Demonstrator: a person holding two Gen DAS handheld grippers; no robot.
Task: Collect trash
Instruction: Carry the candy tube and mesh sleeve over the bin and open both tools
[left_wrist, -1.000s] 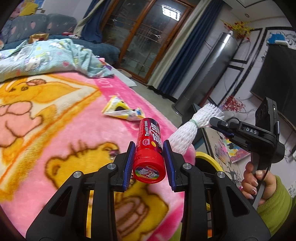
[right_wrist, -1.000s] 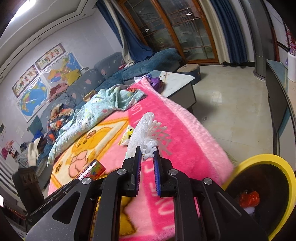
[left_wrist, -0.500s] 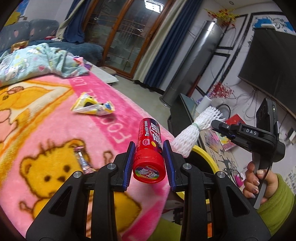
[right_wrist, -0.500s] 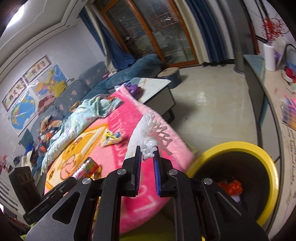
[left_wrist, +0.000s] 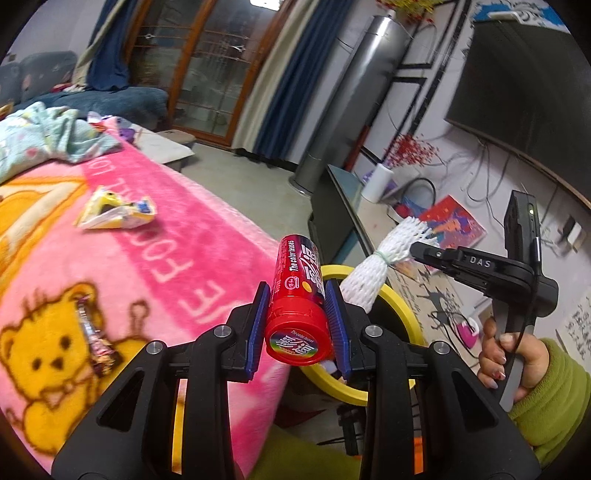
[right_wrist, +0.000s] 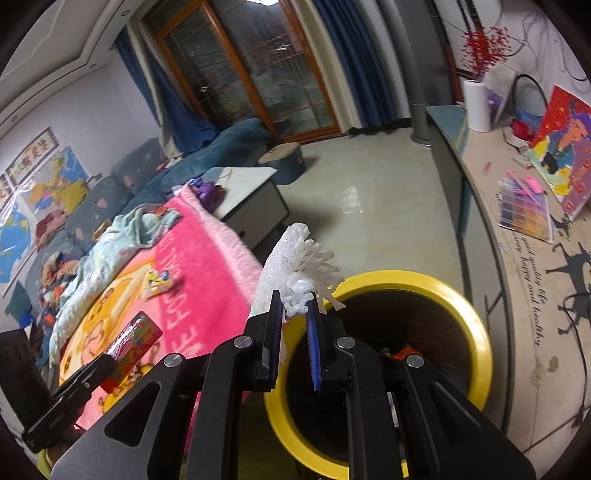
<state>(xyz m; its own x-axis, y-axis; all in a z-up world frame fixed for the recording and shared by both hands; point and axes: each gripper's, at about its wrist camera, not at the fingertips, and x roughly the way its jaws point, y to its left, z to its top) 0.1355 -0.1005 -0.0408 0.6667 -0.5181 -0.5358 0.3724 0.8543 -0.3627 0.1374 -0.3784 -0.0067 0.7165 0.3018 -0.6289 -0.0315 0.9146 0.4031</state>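
Red candy tube (left_wrist: 297, 295): I have it clamped between the left gripper (left_wrist: 297, 325) fingers, blue pads pressed flat against both sides of the tube. Its cap end faces my camera and the body points forward and up past the fingertips. The fingers stand only as far apart as the tube is wide.

White foam fruit net (right_wrist: 291, 273): pinched in the right gripper (right_wrist: 293, 332), fingers nearly together on the frayed end, the rest of the net sticking up and forward beyond the tips. In the left view the same net (left_wrist: 373, 269) hangs down from the right gripper (left_wrist: 424, 251), its loose end just right of my left fingers.

Yellow-rimmed bin (right_wrist: 476, 332): directly ahead of and below the right fingers, dark inside, with something orange-red at the bottom. From the left view its rim (left_wrist: 402, 302) shows just behind and right of the left fingertips.

Pink bear blanket (left_wrist: 166, 258): spreads left of both grippers. On it, well ahead and left of the left fingers, lies a yellow crumpled wrapper (left_wrist: 114, 214); nearer, left of the fingers, a small dark candy wrapper (left_wrist: 92, 332) on the bear print.

A hand (left_wrist: 506, 354) in a green sleeve (left_wrist: 554, 398) grips the right handle.
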